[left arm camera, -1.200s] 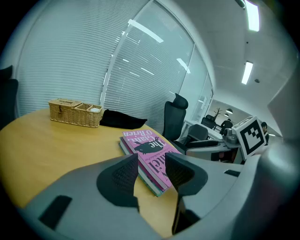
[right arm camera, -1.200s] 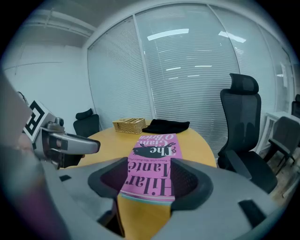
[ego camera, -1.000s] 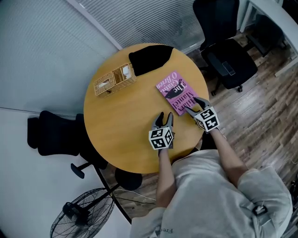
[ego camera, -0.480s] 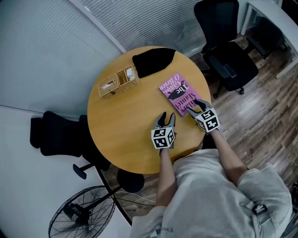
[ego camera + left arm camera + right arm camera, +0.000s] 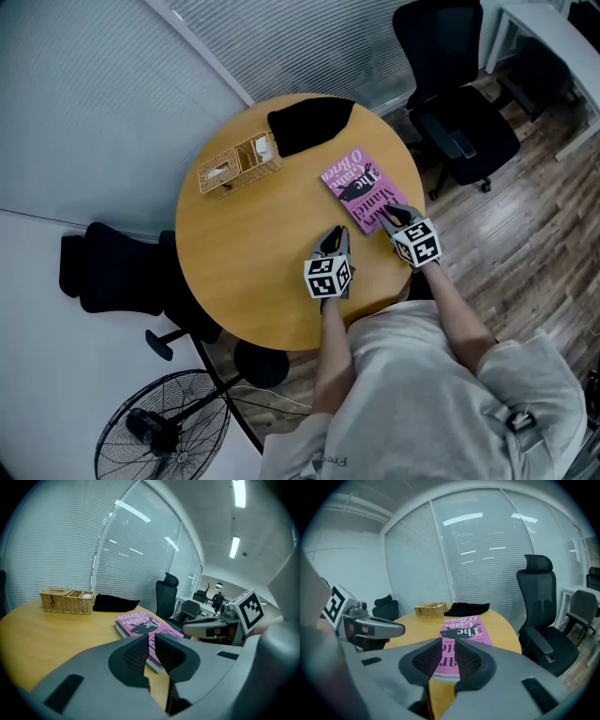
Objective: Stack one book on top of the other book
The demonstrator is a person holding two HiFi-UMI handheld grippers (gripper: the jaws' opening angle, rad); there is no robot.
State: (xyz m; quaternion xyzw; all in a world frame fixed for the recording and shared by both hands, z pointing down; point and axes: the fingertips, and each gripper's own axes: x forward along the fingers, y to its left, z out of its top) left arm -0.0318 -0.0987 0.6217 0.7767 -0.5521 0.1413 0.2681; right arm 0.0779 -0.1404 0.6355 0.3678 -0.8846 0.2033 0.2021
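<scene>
Across the round wooden table (image 5: 253, 262), the pink book (image 5: 361, 187) lay atop a second book (image 5: 445, 677) near the right edge. The left gripper (image 5: 334, 242) and right gripper (image 5: 392, 217), gaping a second earlier, were closing on nothing beside the pile, so the stacking looked finished.

A round yellow-wood table (image 5: 244, 272) carries a woven wicker basket with compartments (image 5: 239, 162) near its far edge, a folded black cloth (image 5: 309, 122) just beside it; black office chairs (image 5: 459, 112) stand on the wood-plank floor (image 5: 525, 234), a black floor fan (image 5: 155, 427) below, slatted window blinds (image 5: 309, 42) behind
</scene>
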